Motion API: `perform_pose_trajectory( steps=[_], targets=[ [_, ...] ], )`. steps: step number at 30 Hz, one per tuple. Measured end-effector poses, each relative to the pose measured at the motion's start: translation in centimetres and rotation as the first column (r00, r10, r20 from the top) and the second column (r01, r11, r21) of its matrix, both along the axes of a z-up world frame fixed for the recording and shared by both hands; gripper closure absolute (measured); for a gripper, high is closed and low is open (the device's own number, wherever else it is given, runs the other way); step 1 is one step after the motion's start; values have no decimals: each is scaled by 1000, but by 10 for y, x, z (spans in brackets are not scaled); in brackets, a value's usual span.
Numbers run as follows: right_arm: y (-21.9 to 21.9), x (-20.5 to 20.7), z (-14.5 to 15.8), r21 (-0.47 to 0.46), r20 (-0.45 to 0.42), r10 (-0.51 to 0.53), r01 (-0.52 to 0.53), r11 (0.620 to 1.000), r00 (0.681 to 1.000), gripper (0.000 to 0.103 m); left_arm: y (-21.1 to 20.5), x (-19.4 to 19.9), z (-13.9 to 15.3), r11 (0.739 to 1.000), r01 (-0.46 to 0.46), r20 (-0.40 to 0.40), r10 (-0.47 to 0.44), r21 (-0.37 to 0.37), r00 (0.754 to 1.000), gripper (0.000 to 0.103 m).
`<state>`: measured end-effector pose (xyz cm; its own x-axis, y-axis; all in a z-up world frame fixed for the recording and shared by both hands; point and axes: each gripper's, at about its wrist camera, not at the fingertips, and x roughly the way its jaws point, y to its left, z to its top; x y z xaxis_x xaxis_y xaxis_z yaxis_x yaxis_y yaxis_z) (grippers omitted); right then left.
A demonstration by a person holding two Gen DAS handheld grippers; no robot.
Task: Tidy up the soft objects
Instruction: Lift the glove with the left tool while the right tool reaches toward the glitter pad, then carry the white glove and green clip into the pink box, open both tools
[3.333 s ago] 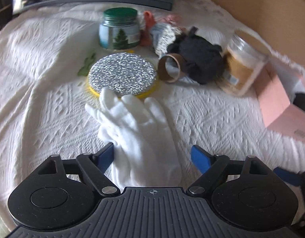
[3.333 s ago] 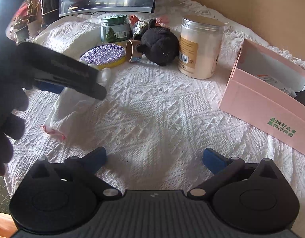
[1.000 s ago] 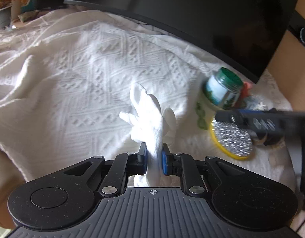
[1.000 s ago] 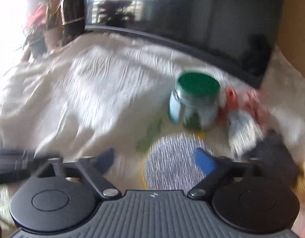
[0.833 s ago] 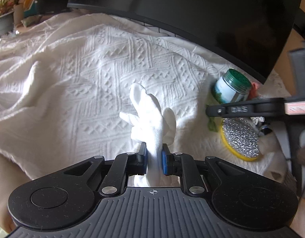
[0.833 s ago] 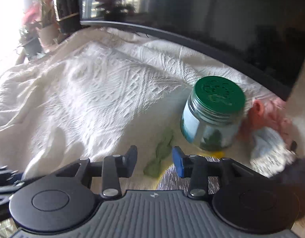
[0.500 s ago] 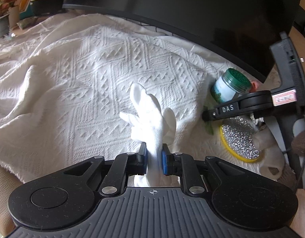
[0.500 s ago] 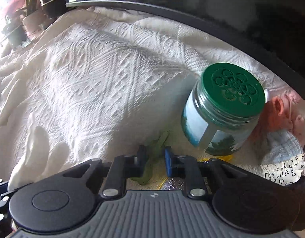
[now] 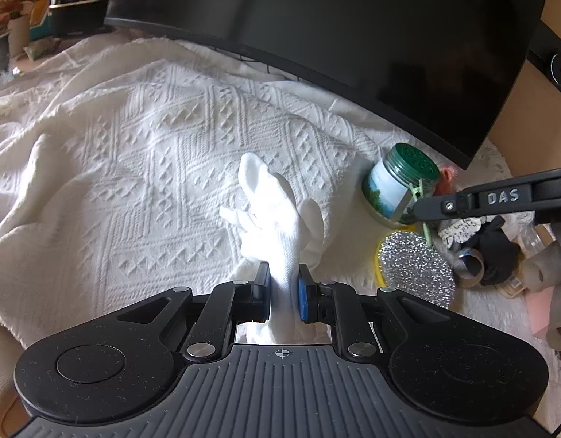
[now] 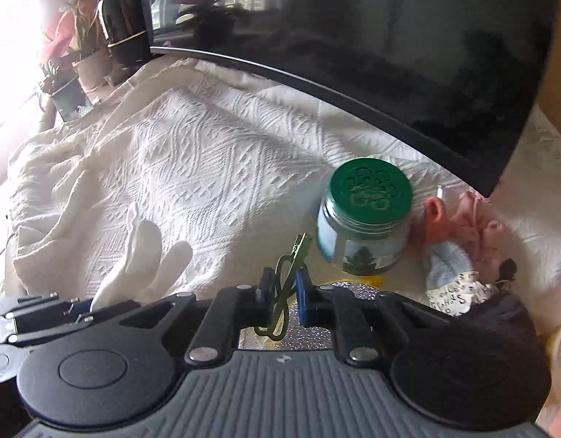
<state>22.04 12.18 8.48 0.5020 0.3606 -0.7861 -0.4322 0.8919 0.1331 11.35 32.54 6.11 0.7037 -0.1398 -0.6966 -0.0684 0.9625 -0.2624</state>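
Left wrist view
- Left tongs (image 9: 284, 288): clenched on the white glove (image 9: 280, 219), pinching it at the cuff end so the glove's fingers stick up and away from the camera.
- Glove spot: held above the white textured cloth (image 9: 134, 168) that covers the worktop, left of the jar.
- Jar with green lid (image 9: 399, 189): stands on the cloth just below the big dark monitor (image 9: 353, 29).
- Glittery silver disc with yellow rim (image 9: 415, 270): lies flat, just in front of the jar.
- Right tongs (image 9: 421, 211): poke in from the right edge, tip right beside the jar, something thin and green caught at the tip.
- Black plush toy (image 9: 495, 248): further right, with a cardboard ring (image 9: 470, 266) next to it.

Right wrist view
- Right tongs (image 10: 284, 292): closed down on a green rubbery loop thing (image 10: 286, 277), which runs up between the pads and dangles below them too. Can't tell exactly what it is tbh.
- Jar (image 10: 366, 219): just right of the tongs, tree picture on its label.
- Pink fabric bundle (image 10: 463, 219): right of the jar, with a pale blue sock (image 10: 448, 266) touching it in front.
- Glitter disc (image 10: 309, 332): only a sliver visible under the tongs.
- Glove (image 10: 138, 266): at left, fingers up, with the left tongs (image 10: 61, 310) holding it at the frame edge.
- Potted plants (image 10: 69, 69): back left by the bright window.
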Motion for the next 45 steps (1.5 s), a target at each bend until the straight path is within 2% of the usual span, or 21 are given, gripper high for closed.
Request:
perform_pose_trajectory(
  steps=[5, 11, 17, 20, 23, 27, 32, 34, 36, 37, 38, 39, 41, 42, 44, 45],
  targets=[
    [-26, -12, 37, 35, 61, -22, 20, 999, 998, 91, -15, 27, 31, 998, 63, 79, -63, 9, 995, 86],
    [-95, -32, 99, 72, 198, -127, 115, 991, 972, 91, -72, 66, 83, 981, 183, 189, -191, 55, 963, 86],
    [-186, -51, 131, 101, 277, -294, 276, 956, 915, 91, -156, 95, 124, 943, 323, 262, -332, 77, 906, 86],
    [-232, -65, 137, 104, 309, -370, 355, 929, 876, 91, -203, 104, 137, 915, 400, 278, -400, 58, 873, 86],
    [-269, -82, 136, 81, 352, -419, 419, 904, 837, 91, -257, 107, 141, 874, 482, 278, -480, 64, 832, 86],
    [-314, -96, 122, 87, 356, -495, 499, 862, 793, 91, -330, 103, 133, 799, 600, 237, -589, 34, 772, 86],
    [-364, -107, 93, 119, 304, -597, 592, 797, 742, 91, -402, 100, 98, 713, 701, 133, -695, 2, 707, 86],
    [-377, -106, 83, 131, 278, -627, 617, 776, 728, 91, -425, 105, 81, 691, 723, 72, -720, -29, 691, 85],
    [-390, -105, 71, 148, 242, -651, 636, 757, 719, 91, -449, 116, 60, 675, 733, -45, -737, -84, 674, 83],
    [-396, -109, 62, 154, 228, -661, 644, 749, 715, 91, -456, 120, 51, 666, 740, -72, -746, -95, 662, 82],
    [-399, -108, 57, 157, 217, -670, 652, 741, 710, 91, -466, 124, 45, 664, 744, -82, -748, -76, 659, 78],
    [-401, -108, 53, 161, 208, -677, 658, 735, 706, 91, -475, 126, 38, 664, 747, -94, -746, -27, 659, 77],
    [-403, -110, 45, 168, 191, -682, 661, 731, 706, 91, -491, 125, 26, 654, 749, -141, -736, 104, 662, 77],
    [-403, -110, 39, 166, 186, -683, 663, 730, 706, 91, -500, 124, 20, 638, 748, -165, -730, 180, 663, 77],
    [-403, -112, 33, 150, 187, -686, 670, 727, 703, 91, -512, 122, 12, 613, 724, -184, -709, 317, 681, 77],
    [-403, -112, 29, 142, 183, -689, 674, 725, 702, 91, -514, 122, 10, 612, 705, -166, -702, 357, 693, 77]
  ],
)
